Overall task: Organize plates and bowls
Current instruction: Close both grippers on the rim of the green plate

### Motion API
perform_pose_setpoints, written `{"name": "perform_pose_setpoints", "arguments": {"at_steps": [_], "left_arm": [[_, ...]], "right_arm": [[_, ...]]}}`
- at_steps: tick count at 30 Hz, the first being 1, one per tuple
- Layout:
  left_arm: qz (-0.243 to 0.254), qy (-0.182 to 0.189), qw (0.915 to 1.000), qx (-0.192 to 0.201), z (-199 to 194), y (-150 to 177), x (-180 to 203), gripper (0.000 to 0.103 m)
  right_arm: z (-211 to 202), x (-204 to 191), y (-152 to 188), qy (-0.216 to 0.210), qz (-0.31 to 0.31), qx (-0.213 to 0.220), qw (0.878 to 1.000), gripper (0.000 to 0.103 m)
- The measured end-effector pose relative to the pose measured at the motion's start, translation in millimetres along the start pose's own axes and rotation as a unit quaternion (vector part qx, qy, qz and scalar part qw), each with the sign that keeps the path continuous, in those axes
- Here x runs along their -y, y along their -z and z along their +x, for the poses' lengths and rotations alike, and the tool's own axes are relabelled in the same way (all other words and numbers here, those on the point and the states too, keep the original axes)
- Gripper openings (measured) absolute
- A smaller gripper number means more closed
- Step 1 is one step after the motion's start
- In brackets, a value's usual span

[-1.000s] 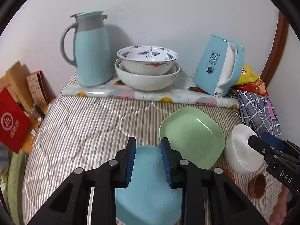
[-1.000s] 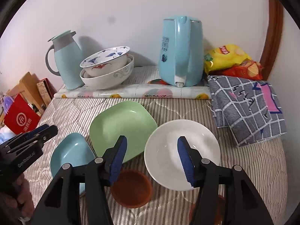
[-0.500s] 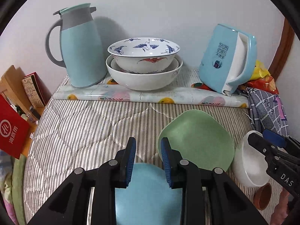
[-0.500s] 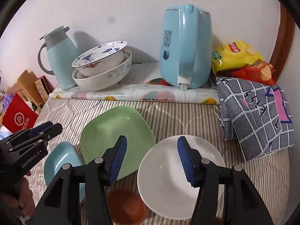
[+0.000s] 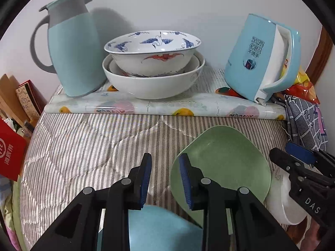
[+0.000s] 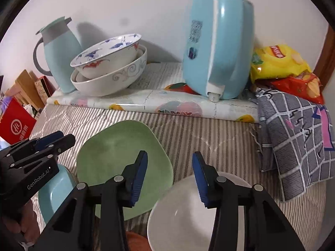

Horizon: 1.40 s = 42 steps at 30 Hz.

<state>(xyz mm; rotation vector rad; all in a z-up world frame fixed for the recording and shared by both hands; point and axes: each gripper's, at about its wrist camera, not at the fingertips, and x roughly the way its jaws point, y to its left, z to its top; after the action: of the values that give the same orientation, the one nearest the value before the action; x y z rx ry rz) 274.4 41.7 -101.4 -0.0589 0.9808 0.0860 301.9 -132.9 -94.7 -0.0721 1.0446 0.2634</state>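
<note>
"GenRobot.AI" on left gripper; "DAS" on right gripper.

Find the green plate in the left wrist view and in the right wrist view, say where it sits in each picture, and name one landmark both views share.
Left wrist view: the green plate lies lower right, just right of the left gripper.
Right wrist view: the green plate lies lower left of centre, partly behind the right gripper.
Shared landmark: the stacked bowls on the raised board by the wall.

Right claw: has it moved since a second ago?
Yes. The right claw has advanced toward the shelf: the round white bowl slid down-frame beneath it, and its jaws have just been closing with nothing gripped.
</note>
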Motion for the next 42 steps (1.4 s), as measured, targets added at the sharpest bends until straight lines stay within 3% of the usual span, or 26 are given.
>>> {"name": "perform_pose_setpoints", "arguments": {"at_steps": [11, 15, 28, 35, 37, 42], "left_arm": [[-0.003, 0.013, 0.9995, -0.030, 35.8, -1.2, 6.5, 0.026], [-0.005, 0.019, 0.9992, -0.035, 44.2, -1.4, 7.7, 0.014], [-0.013, 0.010, 0.9996, -0.025, 49.3, -7.0, -5.1, 0.010], [-0.017, 0.018, 0.9992, -0.032, 53.7, -8.1, -7.5, 0.011], [-0.013, 0.017, 0.9994, -0.029, 53.8, -7.6, -6.5, 0.011], [-0.013, 0.020, 0.9995, -0.020, 50.9, -6.8, -6.4, 0.011]], "right_arm": [[20.5, -1.8, -4.5, 0.001, -0.008, -0.022, 1.000, 0.043], [22.6, -1.8, -5.7, -0.002, -0.011, -0.024, 1.000, 0.043], [40.5, -7.8, -9.4, -0.008, -0.013, -0.039, 0.999, 0.043], [57.5, -11.7, -14.2, 0.004, -0.009, -0.058, 0.998, 0.025], [60.7, -14.6, -14.8, 0.012, -0.015, -0.059, 0.998, 0.012], [59.3, -16.8, -14.7, 0.018, -0.012, -0.050, 0.999, 0.005]]}}
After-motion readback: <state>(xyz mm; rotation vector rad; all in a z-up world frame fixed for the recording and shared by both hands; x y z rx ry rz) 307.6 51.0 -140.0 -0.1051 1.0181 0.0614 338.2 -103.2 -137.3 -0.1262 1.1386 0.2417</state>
